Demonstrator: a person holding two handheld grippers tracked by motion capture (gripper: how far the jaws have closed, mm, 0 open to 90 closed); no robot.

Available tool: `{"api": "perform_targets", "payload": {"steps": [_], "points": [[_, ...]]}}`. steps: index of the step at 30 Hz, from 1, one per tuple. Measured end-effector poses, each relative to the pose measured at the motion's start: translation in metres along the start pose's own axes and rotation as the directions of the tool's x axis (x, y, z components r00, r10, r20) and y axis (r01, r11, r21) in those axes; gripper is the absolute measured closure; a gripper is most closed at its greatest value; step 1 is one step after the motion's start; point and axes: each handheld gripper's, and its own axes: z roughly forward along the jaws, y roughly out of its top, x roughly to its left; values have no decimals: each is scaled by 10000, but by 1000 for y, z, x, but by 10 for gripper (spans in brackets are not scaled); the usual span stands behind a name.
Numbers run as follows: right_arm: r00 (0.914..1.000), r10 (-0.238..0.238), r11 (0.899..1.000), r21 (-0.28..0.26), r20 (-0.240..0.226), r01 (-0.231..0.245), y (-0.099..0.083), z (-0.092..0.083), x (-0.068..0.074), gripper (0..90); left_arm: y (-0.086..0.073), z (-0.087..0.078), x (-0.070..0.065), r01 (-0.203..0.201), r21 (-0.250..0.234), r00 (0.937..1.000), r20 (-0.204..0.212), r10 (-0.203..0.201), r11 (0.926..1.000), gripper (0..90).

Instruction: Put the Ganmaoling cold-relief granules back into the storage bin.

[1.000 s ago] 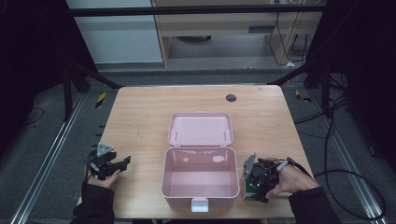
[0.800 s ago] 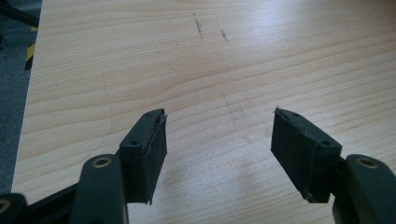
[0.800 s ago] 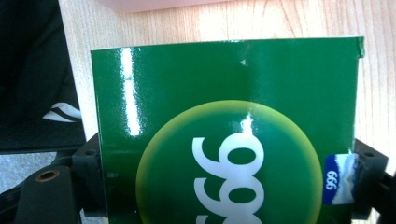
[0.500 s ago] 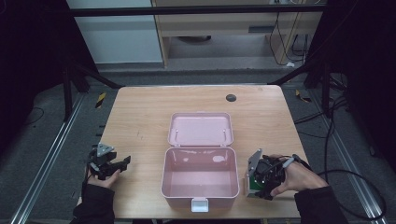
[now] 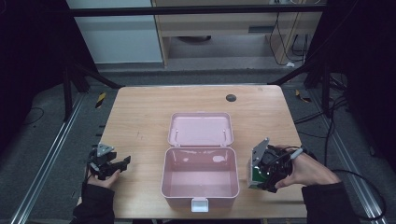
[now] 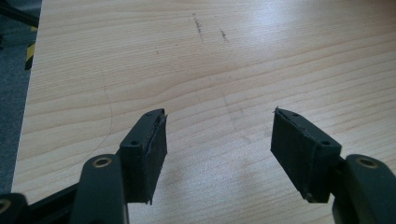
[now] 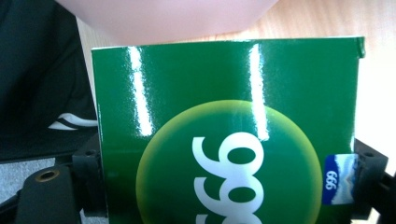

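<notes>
On the pale wooden table (image 5: 140, 116) over grey floor, the right gripper (image 5: 261, 179) clamps a glossy green carton (image 7: 224, 140) beside the open pink plastic box (image 5: 200, 175), while the left gripper (image 5: 109, 165) gapes empty.

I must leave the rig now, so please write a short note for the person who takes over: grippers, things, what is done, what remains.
Right gripper: shut on the green box, held beside the right wall of the pink case.
Left gripper: open, holding nothing, over bare table at the left.
Pink case: lid folded back, inside looks empty.
Done: green box picked up.
Left: probably put the green box into the case, then perhaps close the lid.
</notes>
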Motion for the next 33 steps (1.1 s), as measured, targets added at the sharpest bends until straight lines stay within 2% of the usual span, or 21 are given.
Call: {"api": "perform_targets", "payload": {"steps": [9, 13, 24, 33], "points": [[9996, 83, 10000, -25, 255, -82, 14, -27, -4, 159, 0, 0, 0, 5, 5, 10000, 10, -5, 10000, 352], [9993, 101, 9998, -174, 359, -95, 18, -34, -4, 159, 0, 0, 0, 3, 20, 10000, 10, -3, 10000, 352], [9975, -58, 9991, -412, 702, 87, 33, -65, -2, 158, 0, 0, 0, 10, 38, 10000, 21, -10, 10000, 352], [9971, -229, 9976, -633, 726, 275, 55, -83, 1, 158, 0, 1, 0, 3, 82, 10000, 30, -3, 10000, 352]]}}
